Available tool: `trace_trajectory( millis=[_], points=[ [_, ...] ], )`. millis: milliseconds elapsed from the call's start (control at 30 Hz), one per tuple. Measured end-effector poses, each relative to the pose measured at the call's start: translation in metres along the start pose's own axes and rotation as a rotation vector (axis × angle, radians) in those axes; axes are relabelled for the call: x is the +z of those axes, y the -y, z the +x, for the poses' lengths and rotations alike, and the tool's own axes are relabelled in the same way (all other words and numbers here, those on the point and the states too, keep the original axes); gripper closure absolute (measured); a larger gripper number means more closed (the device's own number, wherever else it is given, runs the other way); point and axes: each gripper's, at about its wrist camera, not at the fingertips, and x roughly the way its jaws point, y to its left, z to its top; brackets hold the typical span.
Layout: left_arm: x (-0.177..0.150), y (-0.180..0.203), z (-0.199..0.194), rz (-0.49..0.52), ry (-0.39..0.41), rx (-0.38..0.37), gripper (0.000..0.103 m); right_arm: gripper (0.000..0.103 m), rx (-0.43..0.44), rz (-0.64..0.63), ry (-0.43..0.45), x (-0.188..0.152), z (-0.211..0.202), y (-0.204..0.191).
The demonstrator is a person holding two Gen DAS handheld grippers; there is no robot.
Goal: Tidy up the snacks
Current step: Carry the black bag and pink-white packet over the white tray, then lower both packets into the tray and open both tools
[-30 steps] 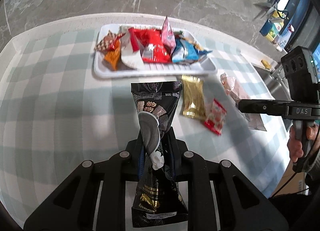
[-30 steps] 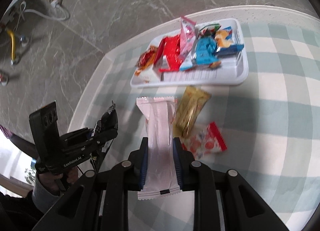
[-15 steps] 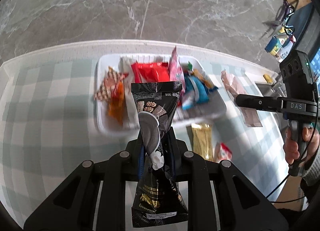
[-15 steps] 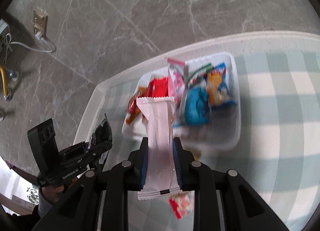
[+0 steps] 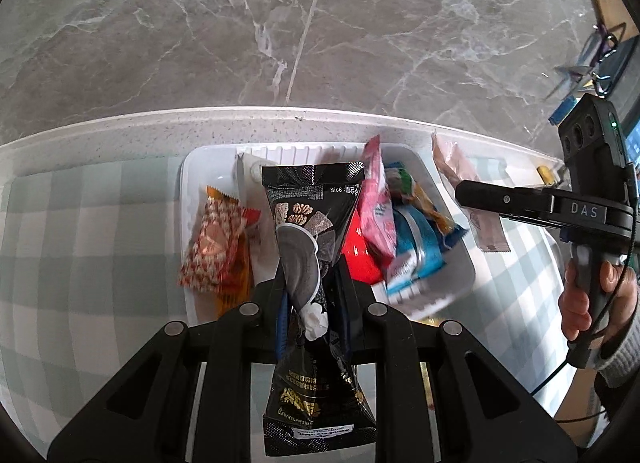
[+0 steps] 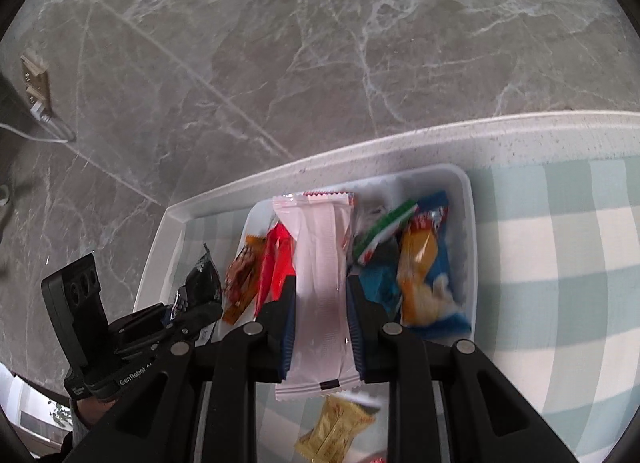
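Left wrist view. Left tool (image 5: 310, 295): jaws clamped on a black snack packet (image 5: 308, 231), which stands up between the fingers and hangs over the white tray (image 5: 448, 223) just ahead. Tray contents, left of the packet: an orange-and-red patterned packet (image 5: 210, 247). Right of the packet: a red packet (image 5: 358, 259), a pink packet (image 5: 376, 203) standing on edge, a blue packet (image 5: 412, 251), somewhat blurred. The tray sits on the green-and-white checked cloth (image 5: 80, 255) covering the counter (image 5: 120, 131), close to its far edge; grey marble floor (image 5: 320, 23) beyond. Far right of the tool: the right tool (image 5: 480, 197), held by a hand (image 5: 584, 303), with a pale pink wrapper (image 5: 468, 191) pinched in its jaws, off the tray's right end.

Right wrist view. Right tool (image 6: 322, 307): jaws closed on the pale pink wrapper (image 6: 320, 271), which lies lengthways between the fingers, above the near part of the white tray (image 6: 468, 199). Left of the wrapper in the tray: the red packet (image 6: 278, 263) and the orange-and-red patterned packet (image 6: 242, 283). Right of it: a green-and-white packet (image 6: 384, 231), the blue packet (image 6: 378, 287) and a yellow-and-blue packet (image 6: 424, 275), blurred. Below the tool, on the cloth: a gold packet (image 6: 336, 427). Far left: the left tool (image 6: 192, 311), the black snack packet (image 6: 204, 279) in its grip, beside the tray's left end.
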Motion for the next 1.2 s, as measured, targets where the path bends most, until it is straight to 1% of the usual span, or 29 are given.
trace_trajectory(
  millis=[233, 400, 500, 567, 600, 633, 700, 733, 767, 800, 833, 867, 933, 1000, 1200],
  points=[
    [0.017, 0.001, 0.025, 0.004, -0.023, -0.003, 0.086, 0.078, -0.028, -0.001, -0.014, 0.014, 0.018, 0.002],
    [0.027, 0.006, 0.043, 0.012, -0.034, 0.023, 0.085, 0.077, -0.054, -0.020, -0.016, 0.016, 0.029, 0.000],
    [0.031, 0.007, 0.056, 0.019, -0.050, 0.048, 0.084, 0.073, -0.089, -0.042, -0.012, 0.018, 0.033, -0.002],
    [0.033, 0.007, 0.062, 0.018, -0.055, 0.044, 0.083, 0.073, -0.101, -0.058, -0.005, 0.017, 0.033, -0.003],
    [0.033, 0.007, 0.065, 0.018, -0.054, 0.043, 0.081, 0.073, -0.108, -0.065, -0.001, 0.017, 0.032, -0.003],
    [0.032, 0.007, 0.066, 0.020, -0.049, 0.048, 0.076, 0.073, -0.119, -0.075, 0.003, 0.016, 0.032, -0.004],
    [0.032, 0.006, 0.066, 0.020, -0.036, 0.044, 0.074, 0.071, -0.125, -0.090, 0.011, 0.015, 0.031, -0.005],
    [0.032, 0.007, 0.067, 0.018, -0.032, 0.044, 0.073, 0.068, -0.130, -0.092, 0.017, 0.014, 0.028, -0.005],
    [0.032, 0.007, 0.067, 0.016, -0.028, 0.046, 0.072, 0.067, -0.128, -0.093, 0.022, 0.013, 0.026, -0.005],
    [0.032, 0.007, 0.065, 0.016, -0.018, 0.049, 0.065, 0.067, -0.123, -0.092, 0.029, 0.012, 0.024, -0.005],
    [0.030, 0.007, 0.059, 0.017, -0.006, 0.051, 0.052, 0.066, -0.122, -0.090, 0.034, 0.011, 0.022, -0.005],
    [0.030, 0.008, 0.056, 0.017, 0.009, 0.050, 0.050, 0.065, -0.122, -0.089, 0.039, 0.009, 0.018, -0.005],
    [0.032, 0.007, 0.046, 0.015, 0.033, 0.041, 0.050, 0.064, -0.122, -0.090, 0.051, 0.006, 0.012, -0.005],
    [0.031, 0.010, 0.038, 0.021, 0.049, 0.049, 0.050, 0.061, -0.119, -0.089, 0.064, 0.003, 0.004, -0.006],
    [0.023, 0.013, 0.010, 0.018, 0.101, 0.060, 0.050, 0.060, -0.101, -0.083, 0.094, -0.017, -0.025, -0.008]
  ],
)
